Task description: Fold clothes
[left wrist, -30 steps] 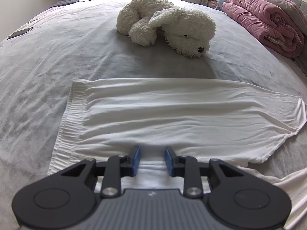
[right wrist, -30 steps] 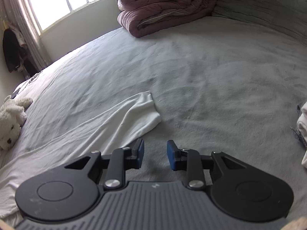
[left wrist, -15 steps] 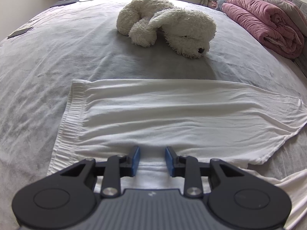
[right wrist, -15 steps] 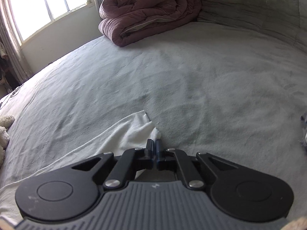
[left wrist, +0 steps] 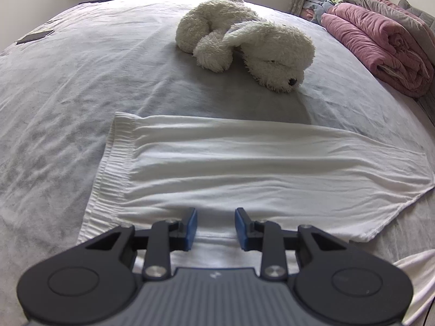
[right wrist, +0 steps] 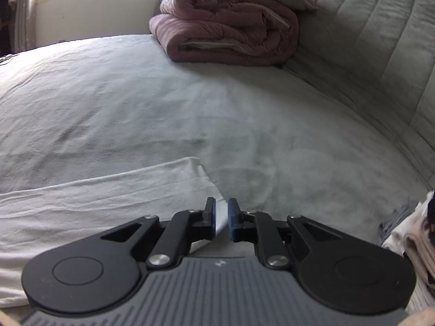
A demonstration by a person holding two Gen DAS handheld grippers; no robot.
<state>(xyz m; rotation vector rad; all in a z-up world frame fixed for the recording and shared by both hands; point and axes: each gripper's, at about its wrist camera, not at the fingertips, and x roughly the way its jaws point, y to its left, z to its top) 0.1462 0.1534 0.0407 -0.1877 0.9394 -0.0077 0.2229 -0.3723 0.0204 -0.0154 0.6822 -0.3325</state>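
A white garment (left wrist: pixel 244 168) with a ribbed waistband at its left end lies flat across the grey bed sheet (left wrist: pixel 68 95). My left gripper (left wrist: pixel 214 228) hovers open over the garment's near edge, with nothing pinched between its blue pads. In the right wrist view the garment's far end (right wrist: pixel 95 201) tapers to a corner. That corner sits between the pads of my right gripper (right wrist: pixel 222 217). Its jaws are opening and stand a narrow gap apart, with the white cloth lying loose in the gap.
A white plush dog (left wrist: pixel 244 43) lies behind the garment. A rolled pink quilt (right wrist: pixel 228 27) rests against the grey padded headboard (right wrist: pixel 367 40). Folded clothes (right wrist: pixel 413 239) sit at the right edge. Dark flat devices (left wrist: pixel 35 36) lie far left.
My right gripper moved onto the garment's corner, closed on it, then parted slightly while its view swung toward the headboard. The left gripper stayed where it was.
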